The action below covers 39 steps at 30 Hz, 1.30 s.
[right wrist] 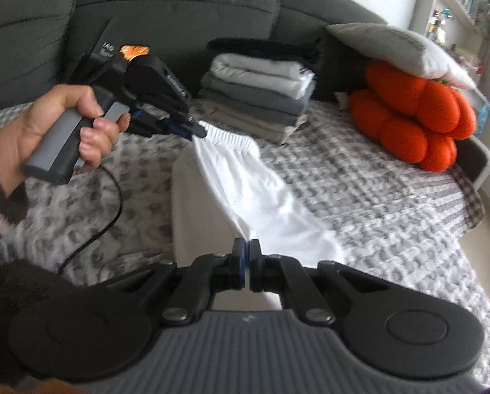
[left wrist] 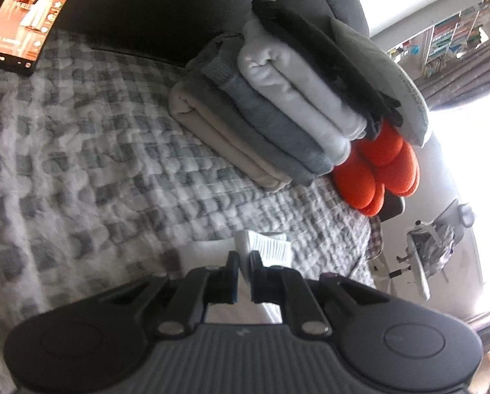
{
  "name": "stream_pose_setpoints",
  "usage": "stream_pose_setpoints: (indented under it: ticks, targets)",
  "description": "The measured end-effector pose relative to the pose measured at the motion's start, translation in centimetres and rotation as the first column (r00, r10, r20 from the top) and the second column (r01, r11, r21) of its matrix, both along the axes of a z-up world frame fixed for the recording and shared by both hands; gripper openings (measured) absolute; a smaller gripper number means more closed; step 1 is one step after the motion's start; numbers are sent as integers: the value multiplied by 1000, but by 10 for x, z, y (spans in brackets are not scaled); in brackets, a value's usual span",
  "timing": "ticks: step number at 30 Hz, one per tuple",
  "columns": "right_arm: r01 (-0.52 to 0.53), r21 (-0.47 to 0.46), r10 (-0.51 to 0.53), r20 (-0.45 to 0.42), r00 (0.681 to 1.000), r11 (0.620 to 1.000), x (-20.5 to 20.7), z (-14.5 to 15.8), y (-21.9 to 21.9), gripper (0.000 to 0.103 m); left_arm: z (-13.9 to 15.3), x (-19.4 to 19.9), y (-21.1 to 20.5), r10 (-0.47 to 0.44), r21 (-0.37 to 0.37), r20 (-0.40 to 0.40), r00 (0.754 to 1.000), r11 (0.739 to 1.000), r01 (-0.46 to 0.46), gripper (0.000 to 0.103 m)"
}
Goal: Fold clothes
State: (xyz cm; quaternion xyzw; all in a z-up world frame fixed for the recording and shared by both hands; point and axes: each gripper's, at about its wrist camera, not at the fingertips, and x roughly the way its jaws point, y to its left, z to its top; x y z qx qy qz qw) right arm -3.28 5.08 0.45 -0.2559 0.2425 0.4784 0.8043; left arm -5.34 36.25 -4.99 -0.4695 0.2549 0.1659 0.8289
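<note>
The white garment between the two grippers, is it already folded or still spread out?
Still spread out. The white garment is stretched in one long strip between the left gripper at its elastic waistband and the right gripper.

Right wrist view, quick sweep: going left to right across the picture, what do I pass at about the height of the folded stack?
The person's hand on the left gripper, which pinches the waistband of the white garment → the stack of folded clothes → the orange cushion with the grey pillow lying on it.
</note>
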Motion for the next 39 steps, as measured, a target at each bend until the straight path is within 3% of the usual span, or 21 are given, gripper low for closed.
stream_pose_setpoints:
  ticks: [5, 10, 17, 20, 22, 25, 26, 27, 28, 34, 39]
  targets:
    - [-30, -49, 28, -48, 998, 998, -3, -16, 10, 2, -15, -5, 7, -15, 6, -37, 999, 1000, 15, 6]
    - [-38, -80, 30, -100, 995, 996, -1, -28, 16, 2, -24, -10, 11, -20, -12, 13, 1000, 1000, 20, 6]
    - [-35, -95, 18, -168, 986, 995, 6, -41, 19, 2, -31, -9, 9, -32, 19, -41, 999, 999, 33, 6]
    - [-30, -85, 13, -194, 981, 996, 7, -39, 18, 6, -28, -8, 8, -36, 31, -50, 998, 999, 38, 8]
    - [-28, -76, 11, -210, 978, 997, 8, -36, 17, 15, -22, -10, 6, -41, 47, -53, 998, 998, 44, 9]
    - [-24, -62, 9, -234, 972, 998, 8, -32, 14, 18, -13, -12, 3, -49, 70, -57, 997, 996, 53, 21]
    - [-18, -51, 5, -244, 970, 999, 9, -29, 12, 26, -11, -13, 2, -52, 77, -58, 997, 995, 56, 32]
    - [-7, -39, -3, -256, 967, 999, 10, -25, 9, 36, -8, -13, 1, -54, 85, -59, 997, 995, 59, 39]
    - [10, -26, -17, -262, 965, 1000, 11, -21, 6, 38, -5, -14, 0, -57, 93, -61, 997, 994, 62, 41]
    - [145, -10, -142, -277, 950, 989, 19, -3, -19, 38, 21, -15, -14, -126, 165, -53, 991, 977, 133, 43]
    - [260, 14, -244, -300, 922, 966, 31, 3, -48, 38, 35, -5, -43, -249, 233, -71, 966, 937, 259, 43]
